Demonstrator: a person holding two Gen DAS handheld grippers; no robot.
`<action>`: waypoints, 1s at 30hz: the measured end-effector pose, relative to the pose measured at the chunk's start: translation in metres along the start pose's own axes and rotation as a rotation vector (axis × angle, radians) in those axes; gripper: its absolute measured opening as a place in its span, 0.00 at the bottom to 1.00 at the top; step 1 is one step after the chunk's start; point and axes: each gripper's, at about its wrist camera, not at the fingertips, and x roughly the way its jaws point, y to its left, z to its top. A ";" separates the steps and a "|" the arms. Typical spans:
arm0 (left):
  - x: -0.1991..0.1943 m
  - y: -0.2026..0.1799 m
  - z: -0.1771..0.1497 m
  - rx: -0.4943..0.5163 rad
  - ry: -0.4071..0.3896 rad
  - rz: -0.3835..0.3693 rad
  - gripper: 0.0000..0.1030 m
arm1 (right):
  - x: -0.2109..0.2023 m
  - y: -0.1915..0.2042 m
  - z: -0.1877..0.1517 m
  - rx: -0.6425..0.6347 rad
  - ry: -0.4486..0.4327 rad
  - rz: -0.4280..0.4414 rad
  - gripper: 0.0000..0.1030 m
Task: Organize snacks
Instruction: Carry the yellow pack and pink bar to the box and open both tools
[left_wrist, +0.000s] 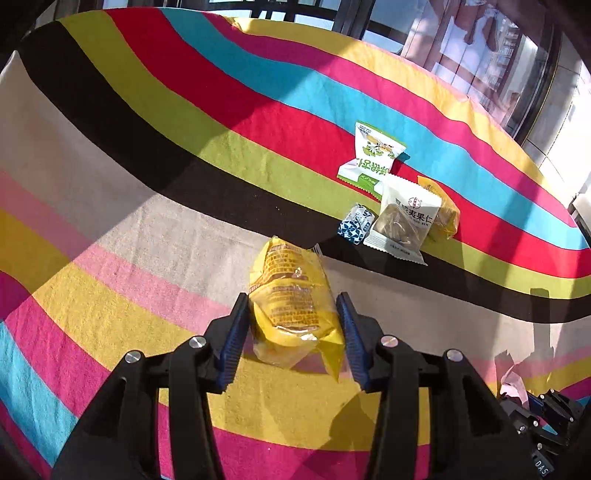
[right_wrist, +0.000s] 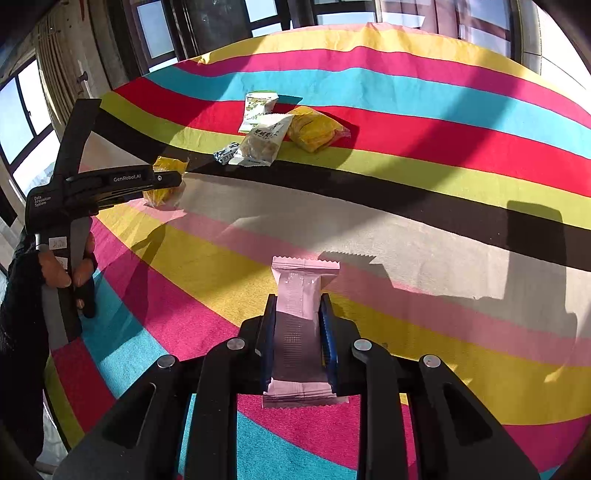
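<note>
My left gripper (left_wrist: 292, 295) is shut on a yellow snack packet (left_wrist: 291, 295), its blue pads (left_wrist: 236, 332) pressing both sides just above the striped cloth. In the right wrist view the same packet (right_wrist: 167, 164) sticks out past the left gripper (right_wrist: 173, 181) at the left. My right gripper (right_wrist: 298, 297) is shut on a pink snack packet (right_wrist: 297, 288), which runs lengthwise between the pads. Farther back, a pile holds a green-and-white packet (left_wrist: 369, 158), a white packet (left_wrist: 404, 218), a small blue-and-white one (left_wrist: 354, 223) and another yellow packet (left_wrist: 445, 216).
A striped cloth (right_wrist: 424, 229) covers the whole table. A person's hand (right_wrist: 55, 269) grips the left tool's handle at the left edge. Windows and dark frames stand beyond the far table edge. Sun and hard shadows fall across the cloth.
</note>
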 end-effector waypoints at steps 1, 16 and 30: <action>-0.012 0.003 -0.013 0.003 -0.007 -0.016 0.46 | 0.000 0.000 0.000 0.000 0.000 0.001 0.24; -0.049 0.000 -0.051 -0.032 -0.015 -0.120 0.73 | 0.001 -0.002 0.000 0.009 -0.001 0.001 0.22; -0.055 -0.012 -0.061 0.096 0.018 0.040 0.43 | 0.002 0.004 -0.001 -0.014 0.002 -0.028 0.22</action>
